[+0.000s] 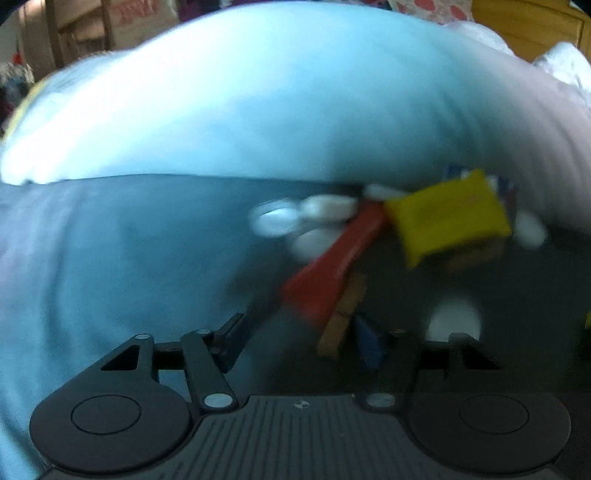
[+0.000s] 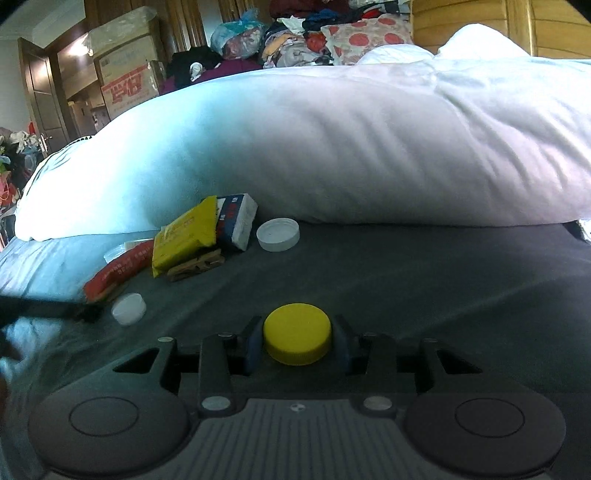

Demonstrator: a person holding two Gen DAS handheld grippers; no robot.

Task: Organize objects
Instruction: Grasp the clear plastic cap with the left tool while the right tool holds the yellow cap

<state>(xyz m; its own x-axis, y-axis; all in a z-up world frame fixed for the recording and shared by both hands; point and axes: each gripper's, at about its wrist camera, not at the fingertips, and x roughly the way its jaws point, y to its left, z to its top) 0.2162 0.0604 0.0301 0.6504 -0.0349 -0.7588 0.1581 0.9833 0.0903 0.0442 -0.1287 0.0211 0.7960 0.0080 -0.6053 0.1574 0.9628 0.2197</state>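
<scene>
Nearest the right wrist camera, a yellow cap [image 2: 297, 333] sits between the blue-padded fingers [image 2: 253, 349] of the right gripper [image 2: 297, 347], which is closed in on its sides and holds it just above the dark grey bed sheet [image 2: 424, 295]. To the right of the cap the sheet lies bare all the way to the frame edge, with open room up to the big white duvet [image 2: 332, 147] that is heaped across the back. To the left the space is crowded: a small white cap [image 2: 128, 308] lies near, and beyond it a cluster holds a red packet [image 2: 116, 271], a yellow packet [image 2: 184, 236] leaning on a blue-and-white tissue pack [image 2: 236, 219], and wooden clothespins [image 2: 195, 266] under the yellow packet's lower edge. A larger white lid [image 2: 277, 234] lies just beside the tissue pack, close to the duvet's fold.

The left wrist view is badly motion-blurred. The left gripper [image 1: 310, 339] stands wide open with nothing between its fingers; the red packet [image 1: 332, 273] and a clothespin [image 1: 341, 317] lie just ahead of it, the yellow packet [image 1: 448, 218] farther back against the duvet [image 1: 258, 103].

Behind the bed are stacked cardboard boxes [image 2: 127, 74], piled clothing [image 2: 295, 40], a dark door [image 2: 42, 96] at far left and a wooden headboard [image 2: 517, 26] at right.
</scene>
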